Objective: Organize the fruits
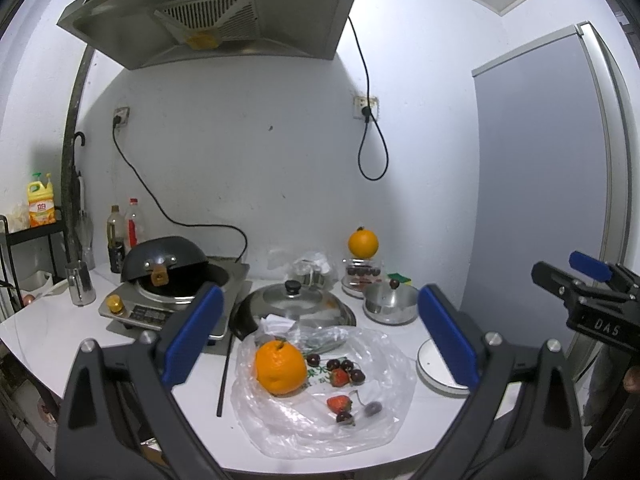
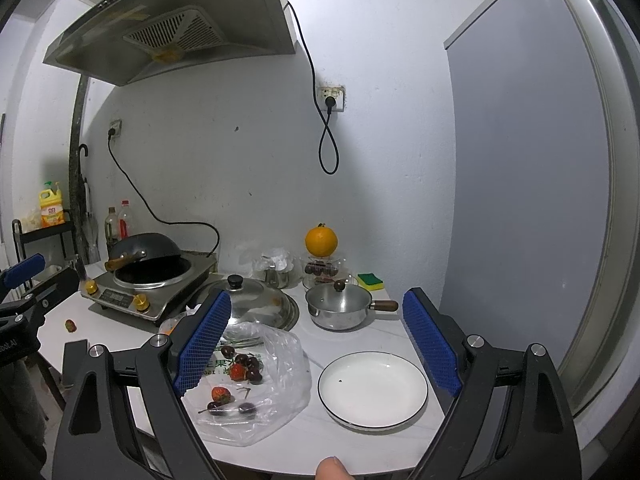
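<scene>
Orange fruits: 2; strawberries: 2

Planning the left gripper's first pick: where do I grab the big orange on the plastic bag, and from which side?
Grip the orange across its widest middle, coming from above and the front with the open left gripper. It sits stem-up on the plastic bag; cherries crowd its right side, so likely keep the fingers front-back, clear of them.

Both wrist cameras face the counter (side by side), sharing the plate.
</scene>
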Action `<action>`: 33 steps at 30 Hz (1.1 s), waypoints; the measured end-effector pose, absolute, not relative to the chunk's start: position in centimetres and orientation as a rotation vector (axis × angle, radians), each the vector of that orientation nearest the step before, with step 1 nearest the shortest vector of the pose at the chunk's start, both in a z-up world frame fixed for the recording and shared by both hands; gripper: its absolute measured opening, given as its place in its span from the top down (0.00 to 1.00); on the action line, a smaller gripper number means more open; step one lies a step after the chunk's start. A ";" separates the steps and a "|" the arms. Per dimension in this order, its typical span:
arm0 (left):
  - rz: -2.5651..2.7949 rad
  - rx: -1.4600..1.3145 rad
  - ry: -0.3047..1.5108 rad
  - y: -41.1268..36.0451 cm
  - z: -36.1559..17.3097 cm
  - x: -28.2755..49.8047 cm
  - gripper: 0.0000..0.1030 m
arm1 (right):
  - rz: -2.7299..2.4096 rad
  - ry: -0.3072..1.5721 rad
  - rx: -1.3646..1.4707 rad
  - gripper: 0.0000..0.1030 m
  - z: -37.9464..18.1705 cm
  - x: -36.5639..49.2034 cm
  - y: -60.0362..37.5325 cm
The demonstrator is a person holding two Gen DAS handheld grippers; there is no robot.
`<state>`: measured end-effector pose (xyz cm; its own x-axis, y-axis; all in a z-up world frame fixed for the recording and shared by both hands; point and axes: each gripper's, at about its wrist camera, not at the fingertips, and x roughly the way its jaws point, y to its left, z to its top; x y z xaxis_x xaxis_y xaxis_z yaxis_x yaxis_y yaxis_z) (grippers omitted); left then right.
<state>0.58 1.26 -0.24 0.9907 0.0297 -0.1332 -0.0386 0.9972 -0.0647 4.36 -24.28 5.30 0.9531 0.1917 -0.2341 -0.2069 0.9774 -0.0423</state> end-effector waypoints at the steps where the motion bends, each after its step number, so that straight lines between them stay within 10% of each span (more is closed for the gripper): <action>1: 0.035 -0.067 0.133 1.3 -0.2 0.6 0.04 | 0.203 0.231 -0.067 0.12 5.3 4.3 -24.3; 33: 0.096 -0.112 0.270 5.9 -4.9 5.8 0.04 | 0.299 0.340 -0.133 0.12 1.0 10.1 -19.0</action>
